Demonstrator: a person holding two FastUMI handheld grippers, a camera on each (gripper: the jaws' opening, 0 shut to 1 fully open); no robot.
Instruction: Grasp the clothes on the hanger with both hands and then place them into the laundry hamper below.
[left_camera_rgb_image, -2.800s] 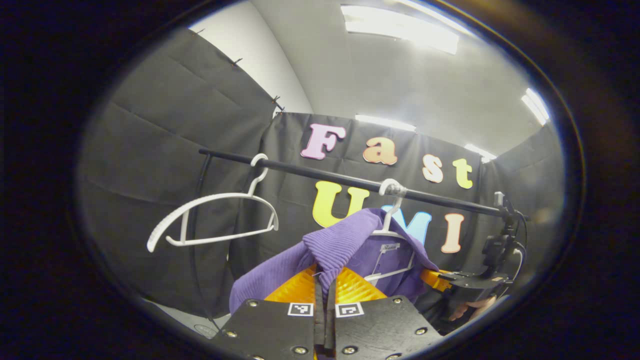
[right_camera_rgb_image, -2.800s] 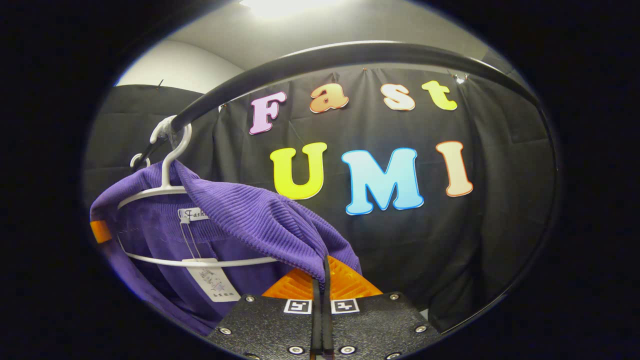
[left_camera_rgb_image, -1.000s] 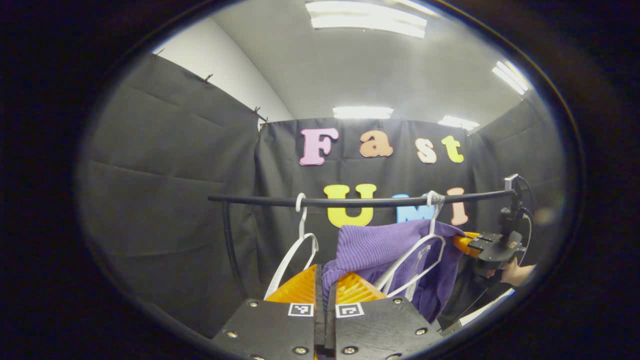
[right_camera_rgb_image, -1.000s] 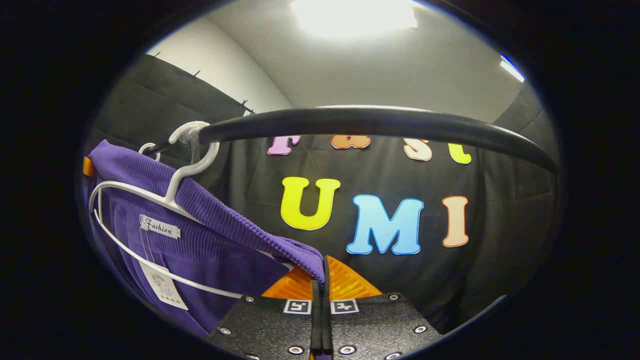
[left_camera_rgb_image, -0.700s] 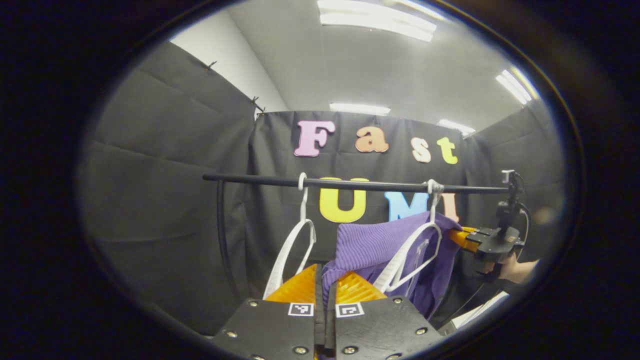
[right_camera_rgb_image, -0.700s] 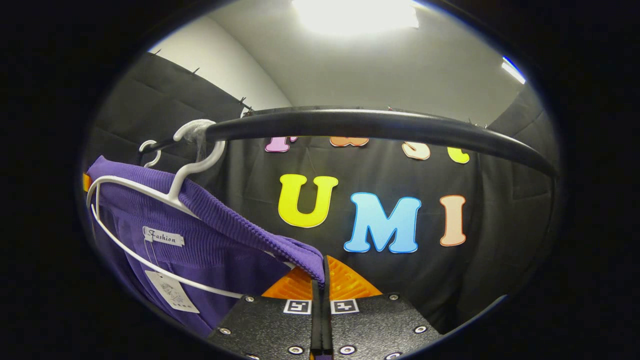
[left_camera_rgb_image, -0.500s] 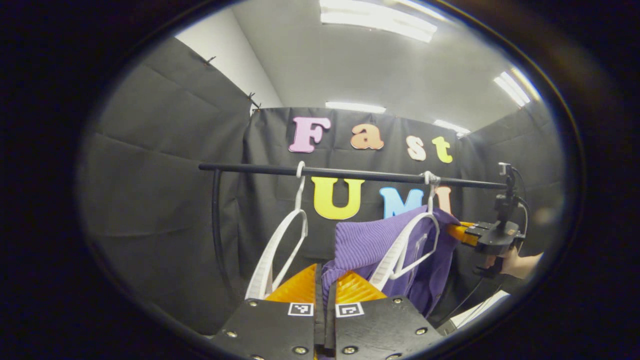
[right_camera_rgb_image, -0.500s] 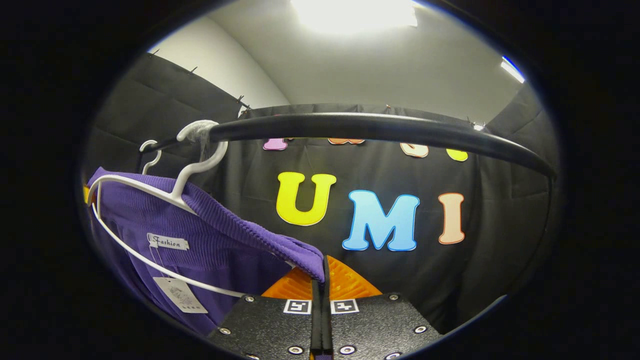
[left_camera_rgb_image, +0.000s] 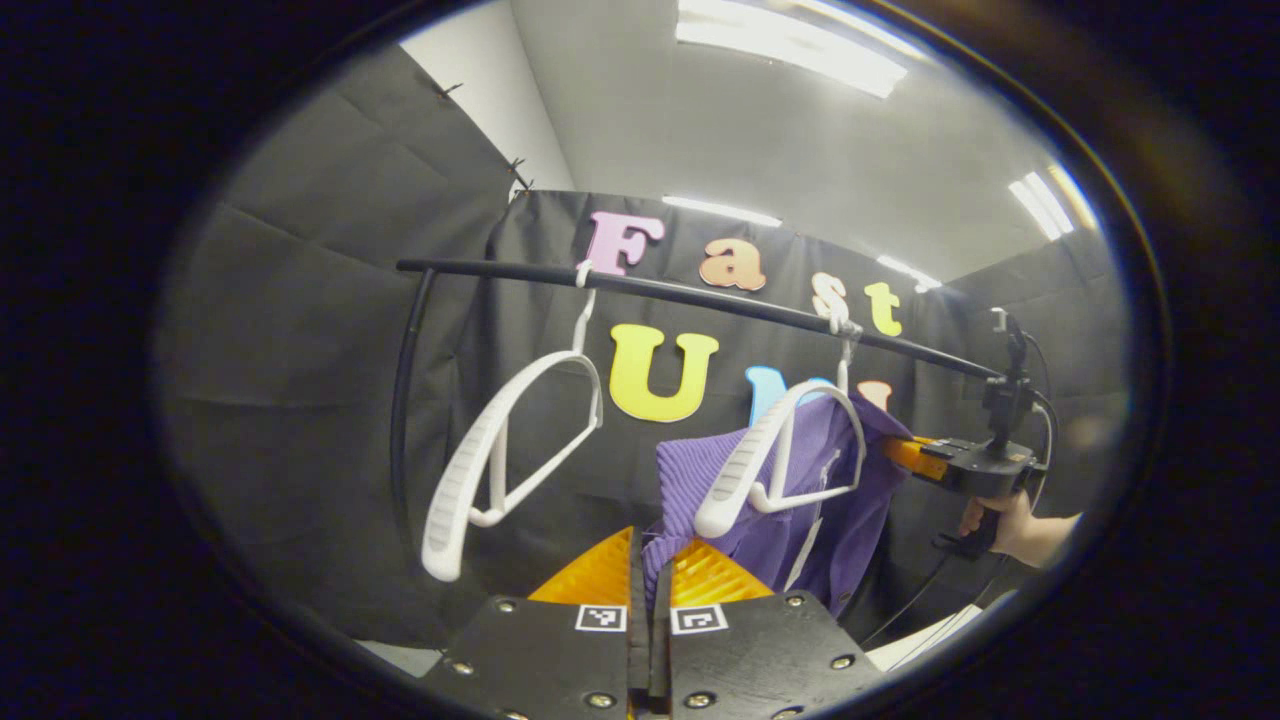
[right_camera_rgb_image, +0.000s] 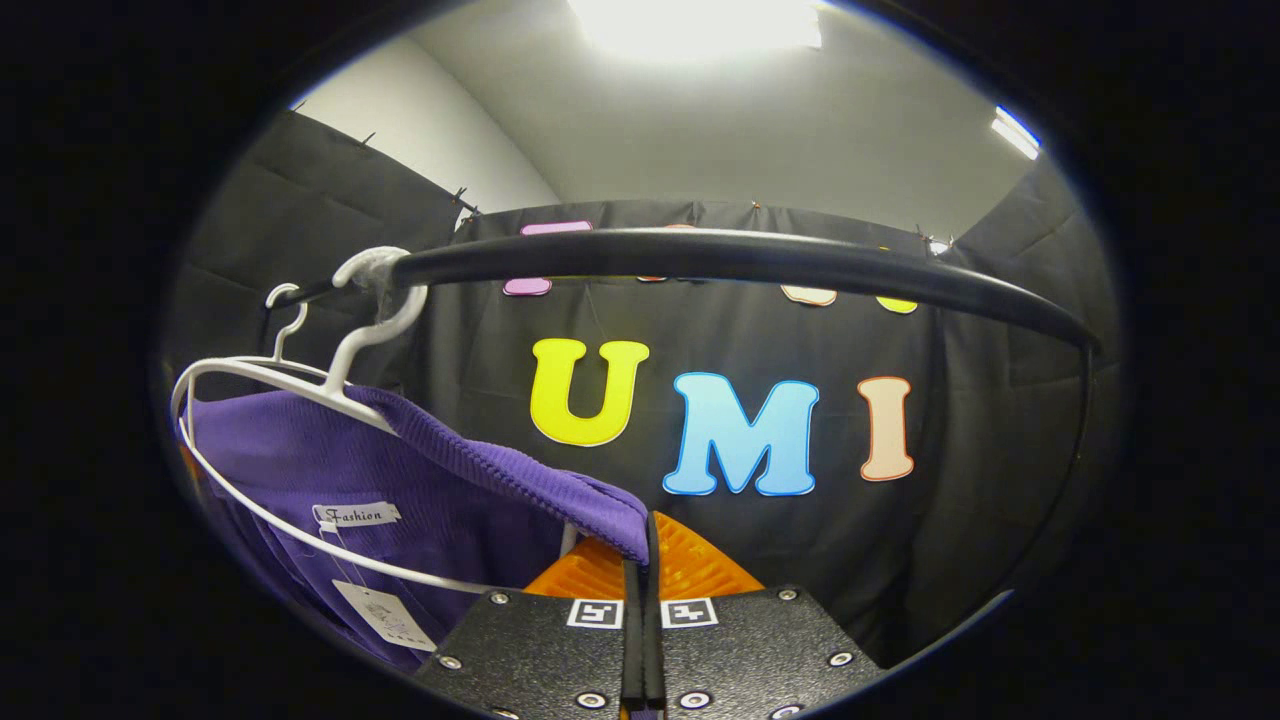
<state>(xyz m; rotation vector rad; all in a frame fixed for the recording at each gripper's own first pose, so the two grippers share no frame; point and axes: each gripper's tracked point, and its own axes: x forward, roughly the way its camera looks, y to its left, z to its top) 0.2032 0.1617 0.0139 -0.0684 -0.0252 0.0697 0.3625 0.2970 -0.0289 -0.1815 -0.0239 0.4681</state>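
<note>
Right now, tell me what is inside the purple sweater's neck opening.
Inside the purple sweater: the white hanger's lower bar, a sewn neck label and a hanging paper tag. The fabric covers the hanger's near shoulder.

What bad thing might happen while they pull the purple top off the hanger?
The purple top has slid off the hanger's near arm but drapes over its far side, so it may snag there. Pulling harder might drag the hanger off the rail. Each gripper, left and right, pinches just an edge of fabric, so a corner may slip out.
</note>
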